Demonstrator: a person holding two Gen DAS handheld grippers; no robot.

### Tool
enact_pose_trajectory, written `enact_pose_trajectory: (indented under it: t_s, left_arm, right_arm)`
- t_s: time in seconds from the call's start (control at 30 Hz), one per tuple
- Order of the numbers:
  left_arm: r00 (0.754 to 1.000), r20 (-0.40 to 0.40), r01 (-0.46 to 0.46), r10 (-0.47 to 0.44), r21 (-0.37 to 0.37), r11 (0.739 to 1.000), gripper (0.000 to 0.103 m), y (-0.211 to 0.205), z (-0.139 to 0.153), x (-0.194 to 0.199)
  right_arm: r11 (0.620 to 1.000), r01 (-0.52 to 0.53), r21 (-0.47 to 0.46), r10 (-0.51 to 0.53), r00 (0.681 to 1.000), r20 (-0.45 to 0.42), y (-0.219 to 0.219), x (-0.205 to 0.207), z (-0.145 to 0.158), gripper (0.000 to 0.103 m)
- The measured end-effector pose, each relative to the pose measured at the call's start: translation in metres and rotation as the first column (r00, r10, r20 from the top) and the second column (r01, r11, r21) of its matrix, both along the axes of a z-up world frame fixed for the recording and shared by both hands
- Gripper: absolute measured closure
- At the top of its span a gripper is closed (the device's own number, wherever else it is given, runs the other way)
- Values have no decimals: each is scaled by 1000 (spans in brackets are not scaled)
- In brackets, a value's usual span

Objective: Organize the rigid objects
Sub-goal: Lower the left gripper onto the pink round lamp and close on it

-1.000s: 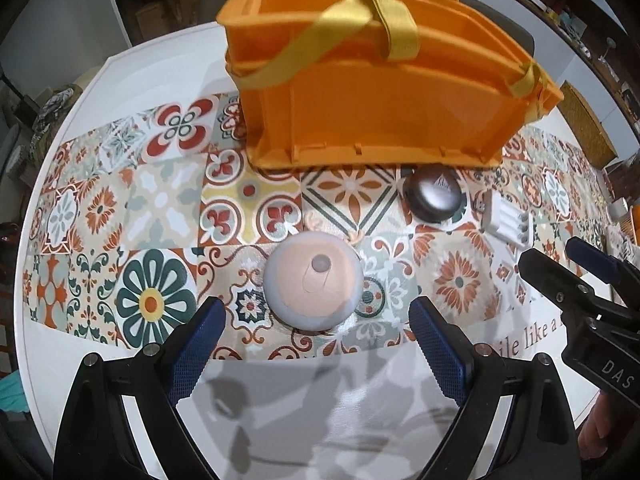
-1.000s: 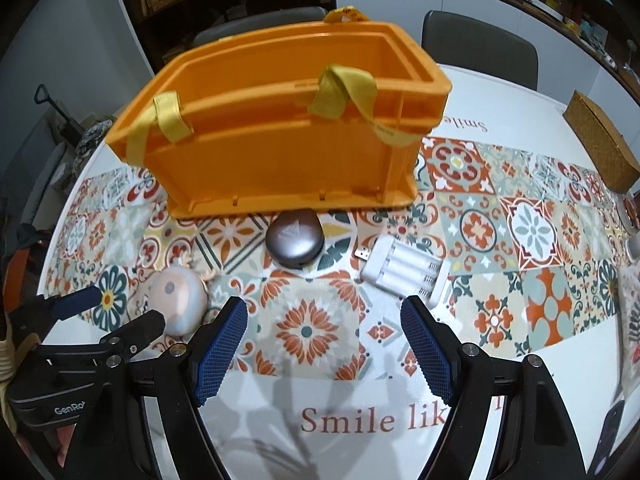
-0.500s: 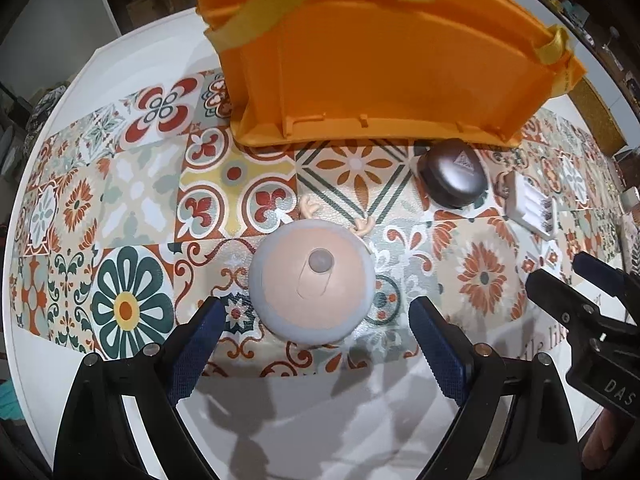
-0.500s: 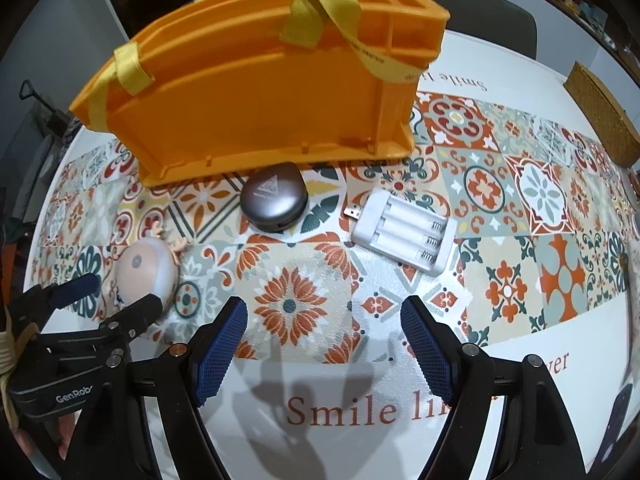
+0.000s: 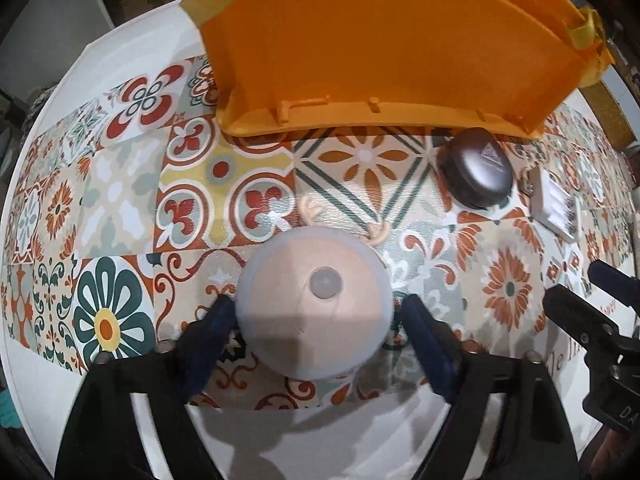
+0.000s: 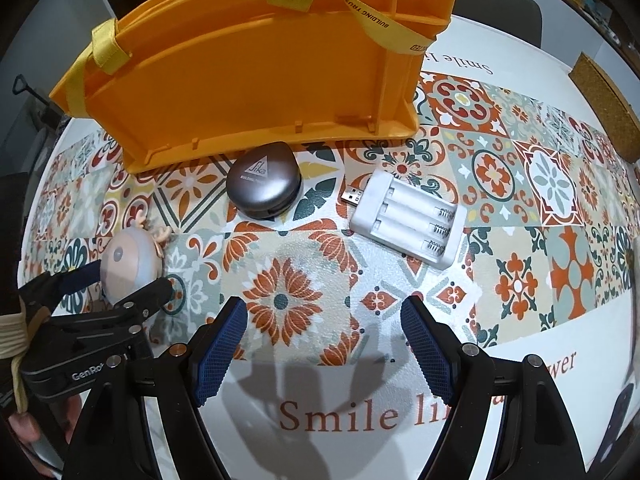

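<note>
A round peach and grey gadget [image 5: 312,300] with small antlers lies on the patterned mat. It sits between the blue pads of my left gripper [image 5: 316,304], whose jaws are closing; the left pad is at its edge and a thin gap shows at the right pad. The right wrist view shows the same gadget [image 6: 128,268] inside the left gripper [image 6: 130,278]. My right gripper [image 6: 326,308] hangs open over bare mat, nothing between its fingers. Beyond it lie a dark rounded case [image 6: 264,184] and a white battery charger [image 6: 408,216]. The orange crate [image 6: 248,64] stands behind them.
The crate [image 5: 380,40] has yellow strap handles and stands close behind the gadget. The dark case [image 5: 478,168] and charger [image 5: 556,208] lie to the gadget's right, with my right gripper [image 5: 578,280] nearby. A cork box [image 6: 604,104] sits at the far right edge.
Both grippers have come down toward the table. The left one's pads have dropped around the round gadget and narrowed toward it. The right one's jaws kept their width.
</note>
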State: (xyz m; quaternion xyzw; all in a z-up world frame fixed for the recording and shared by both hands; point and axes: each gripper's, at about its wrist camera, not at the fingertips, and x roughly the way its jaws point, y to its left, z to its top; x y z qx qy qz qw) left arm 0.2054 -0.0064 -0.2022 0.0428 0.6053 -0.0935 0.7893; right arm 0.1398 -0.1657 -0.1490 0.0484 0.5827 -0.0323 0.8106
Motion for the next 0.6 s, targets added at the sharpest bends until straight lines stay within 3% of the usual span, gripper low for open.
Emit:
enact_pose_trajectory:
  t_s: [0.3, 0.6]
  left_arm:
    - [999, 47, 10, -10, 13, 1000, 29, 1, -4, 13]
    - [998, 71, 1, 0, -15, 1000, 29, 2, 11, -13]
  right_arm:
    - [1000, -11, -9, 11, 1000, -5, 4, 3, -3, 24]
    - [1000, -12, 0, 12, 1000, 5, 4, 1, -4, 24]
